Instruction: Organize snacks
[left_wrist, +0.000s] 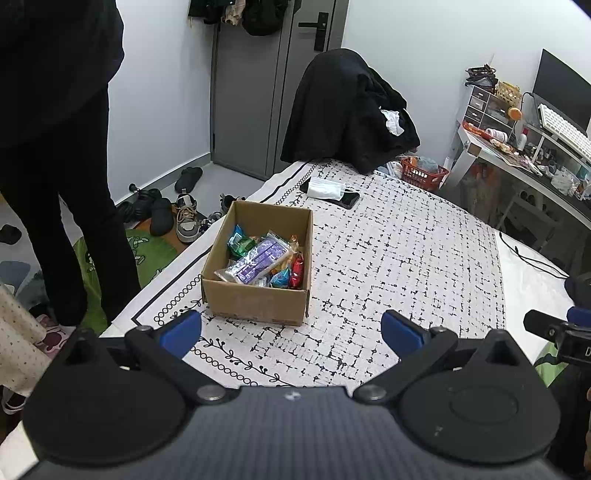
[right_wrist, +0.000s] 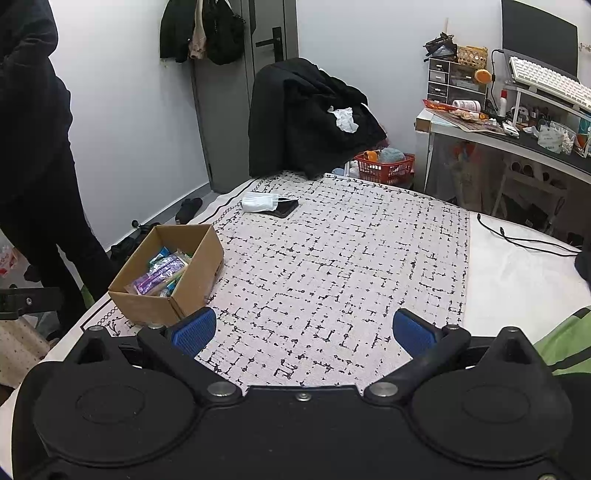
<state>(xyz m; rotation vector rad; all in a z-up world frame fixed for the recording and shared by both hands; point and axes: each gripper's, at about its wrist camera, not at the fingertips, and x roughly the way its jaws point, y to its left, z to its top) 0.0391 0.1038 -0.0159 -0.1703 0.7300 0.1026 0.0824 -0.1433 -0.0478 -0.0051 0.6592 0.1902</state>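
Observation:
An open cardboard box (left_wrist: 255, 301) stands on the patterned bed cover (left_wrist: 388, 258), near its left edge. Inside lie several snack packets: a clear purple-printed pack (left_wrist: 258, 260), a green one (left_wrist: 238, 243) and a red one (left_wrist: 297, 271). My left gripper (left_wrist: 291, 332) is open and empty, just in front of the box. In the right wrist view the box (right_wrist: 162, 306) sits to the left, with the purple pack (right_wrist: 159, 277) showing inside. My right gripper (right_wrist: 304, 332) is open and empty above the cover (right_wrist: 332, 266), right of the box.
A white face mask (left_wrist: 325, 187) lies on a black phone (left_wrist: 351, 199) at the far end of the bed. A person in black (left_wrist: 55, 147) stands to the left. Shoes (left_wrist: 184, 218) lie on the floor. A coat-draped chair (left_wrist: 343, 110), red basket (left_wrist: 421, 173) and cluttered desk (left_wrist: 517, 147) stand behind. A black cable (right_wrist: 524, 240) crosses the right side.

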